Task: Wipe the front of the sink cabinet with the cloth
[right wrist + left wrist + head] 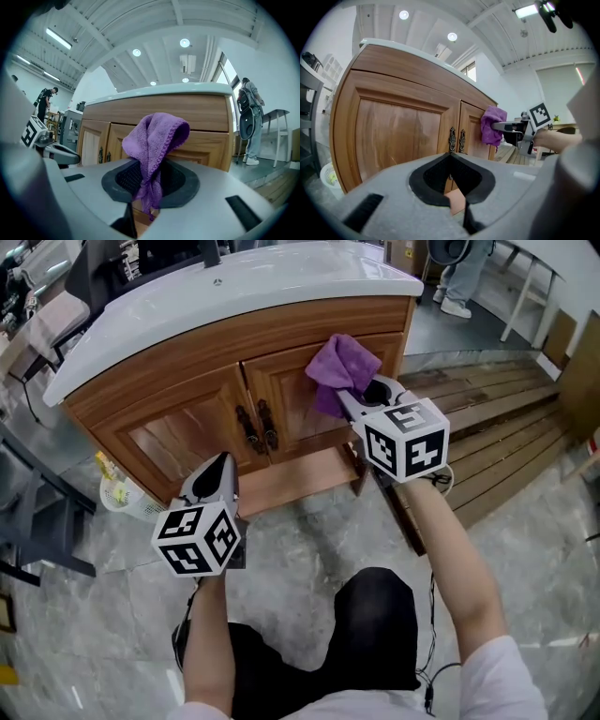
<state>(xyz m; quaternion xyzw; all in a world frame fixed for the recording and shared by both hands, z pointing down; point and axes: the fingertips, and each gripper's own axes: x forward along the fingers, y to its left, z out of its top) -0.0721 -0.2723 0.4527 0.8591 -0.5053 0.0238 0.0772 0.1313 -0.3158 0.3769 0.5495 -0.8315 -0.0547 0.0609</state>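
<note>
The wooden sink cabinet has two front doors with dark metal handles where they meet. My right gripper is shut on a purple cloth, which bunches up against the upper part of the right door. In the right gripper view the cloth rises out of the shut jaws in front of the cabinet. My left gripper hangs lower, in front of the left door, shut and holding nothing. From the left gripper view I see the cloth at the right door.
A white countertop overhangs the cabinet. Wooden planks lie on the floor to the right. A white basket stands at the cabinet's left end. A person stands beyond the cabinet's right corner.
</note>
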